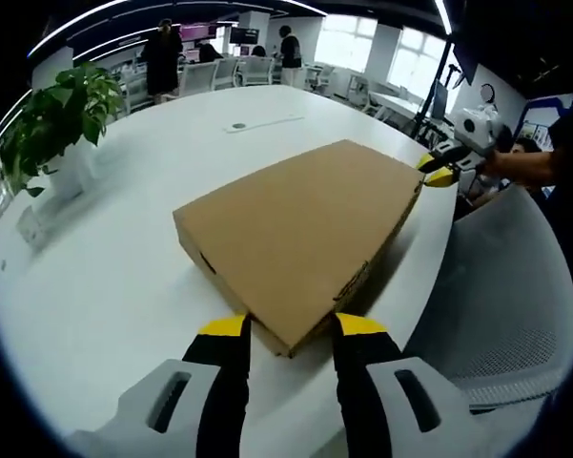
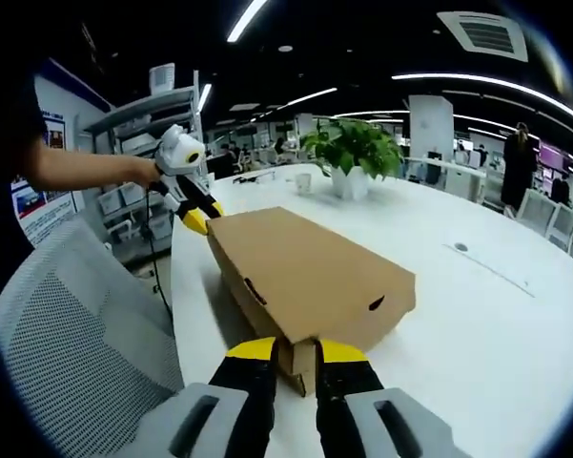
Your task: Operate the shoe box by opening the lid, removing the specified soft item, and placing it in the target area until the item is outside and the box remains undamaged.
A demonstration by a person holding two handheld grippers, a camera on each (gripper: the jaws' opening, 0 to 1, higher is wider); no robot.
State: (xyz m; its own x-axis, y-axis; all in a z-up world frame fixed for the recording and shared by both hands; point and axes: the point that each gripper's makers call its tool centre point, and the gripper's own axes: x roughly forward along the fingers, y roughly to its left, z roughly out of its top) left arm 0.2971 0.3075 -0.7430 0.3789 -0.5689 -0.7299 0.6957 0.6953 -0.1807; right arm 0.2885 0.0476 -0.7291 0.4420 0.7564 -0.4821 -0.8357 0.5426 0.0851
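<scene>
A flat brown cardboard shoe box lies shut on the white table, near its edge. My left gripper is open, and the box's near corner sits between its yellow-tipped jaws. At the opposite corner, my right gripper pinches the box. In the right gripper view the box runs away from me and my right gripper is shut on its near corner. My left gripper is at the far corner, held by a person's hand. The box's contents are hidden.
A potted green plant in a white pot stands at the table's left side. A grey mesh chair sits close against the table edge beside the box. People stand at desks far behind. A small round port is set in the tabletop.
</scene>
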